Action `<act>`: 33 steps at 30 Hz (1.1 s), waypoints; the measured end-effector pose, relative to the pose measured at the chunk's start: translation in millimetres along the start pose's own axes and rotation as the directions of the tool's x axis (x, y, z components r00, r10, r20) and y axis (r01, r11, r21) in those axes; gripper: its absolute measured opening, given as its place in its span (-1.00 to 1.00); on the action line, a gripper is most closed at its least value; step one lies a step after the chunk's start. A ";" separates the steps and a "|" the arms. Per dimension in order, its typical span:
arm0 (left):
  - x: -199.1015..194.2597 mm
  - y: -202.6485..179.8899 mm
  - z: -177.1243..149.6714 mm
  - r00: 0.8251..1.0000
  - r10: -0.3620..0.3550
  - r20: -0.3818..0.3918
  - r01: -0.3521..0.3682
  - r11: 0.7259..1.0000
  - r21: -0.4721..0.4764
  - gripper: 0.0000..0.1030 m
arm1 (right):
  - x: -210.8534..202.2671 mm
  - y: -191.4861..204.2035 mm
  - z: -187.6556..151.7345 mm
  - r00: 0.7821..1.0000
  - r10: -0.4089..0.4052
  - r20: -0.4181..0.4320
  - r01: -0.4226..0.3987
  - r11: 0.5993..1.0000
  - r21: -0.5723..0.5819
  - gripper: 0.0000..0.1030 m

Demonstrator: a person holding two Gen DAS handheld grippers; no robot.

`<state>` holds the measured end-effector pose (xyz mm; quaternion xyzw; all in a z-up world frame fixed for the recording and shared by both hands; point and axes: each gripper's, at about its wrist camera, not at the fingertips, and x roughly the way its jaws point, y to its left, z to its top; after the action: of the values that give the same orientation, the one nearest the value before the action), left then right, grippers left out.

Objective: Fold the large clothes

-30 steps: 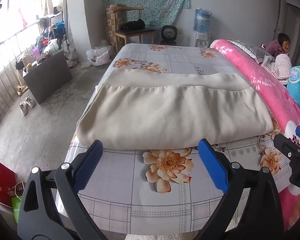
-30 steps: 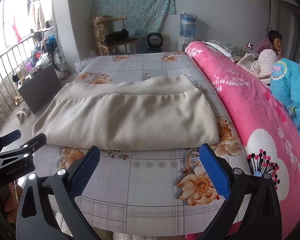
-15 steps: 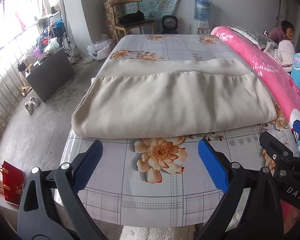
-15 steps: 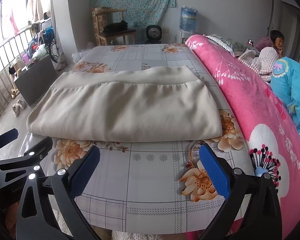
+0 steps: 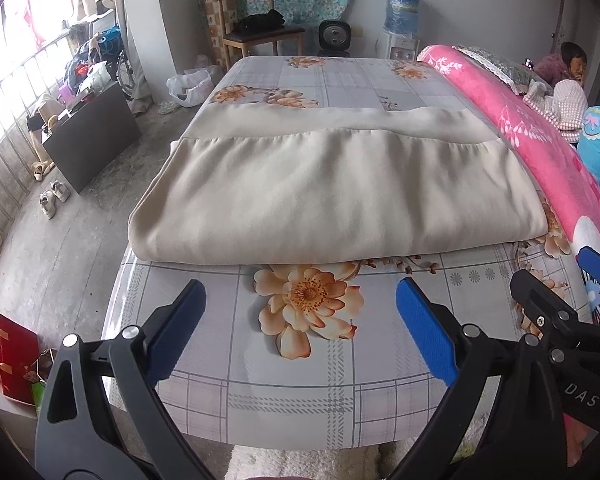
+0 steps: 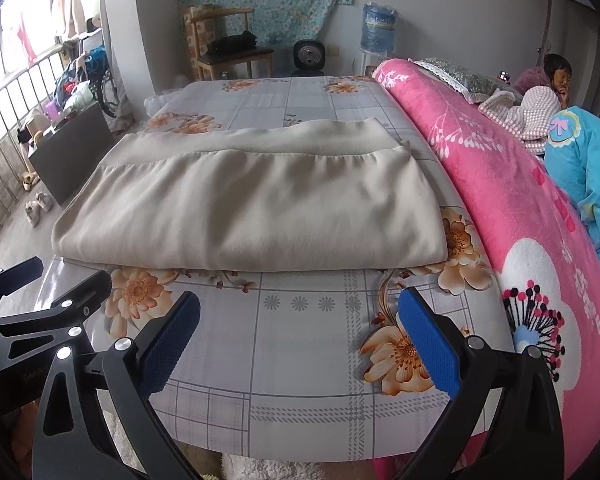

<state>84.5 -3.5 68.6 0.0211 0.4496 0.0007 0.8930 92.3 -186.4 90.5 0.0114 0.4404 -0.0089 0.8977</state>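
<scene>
A big cream cloth [image 5: 332, 196] is seen lying on the flowered bed sheet [image 5: 300, 392], already folded into a wide, flat stack. Its long side is stretched from left to right across the bed, and its thick folded edge is turned toward both tongs. At the left end of the cloth, a corner [image 5: 140, 240] is hung a little over the side of the bed. The left gripper [image 5: 298, 322] is held wide open just in front of the cloth, with nothing between its blue pads, and it is placed nearer to that left corner. In the right wrist view the same cloth [image 6: 260, 208] is shown straight ahead, a bit farther up the bed. The right gripper [image 6: 300, 326] is also held wide open and empty, and it is placed nearer to the cloth's right corner [image 6: 436, 252], beside the pink blanket [image 6: 500, 200]. The cloth is not touched by either gripper. It is judged that each near corner should be reached forward for next.
</scene>
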 end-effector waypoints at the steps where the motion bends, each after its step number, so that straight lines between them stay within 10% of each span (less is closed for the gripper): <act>1: -0.1 -0.2 -0.3 1.000 -0.001 0.000 0.001 1.000 0.001 0.79 | -0.3 -0.1 0.1 1.000 -0.003 0.000 0.003 1.000 0.002 0.88; 33: 4.5 2.4 -2.9 0.999 -0.045 -0.026 0.045 0.999 -0.013 0.79 | 3.0 -4.1 1.1 0.999 -0.043 -0.018 0.043 0.999 0.008 0.88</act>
<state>84.9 -0.9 63.4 0.0056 0.4616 -0.0165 0.8869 94.9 -190.6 88.7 0.0057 0.4485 -0.0301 0.8932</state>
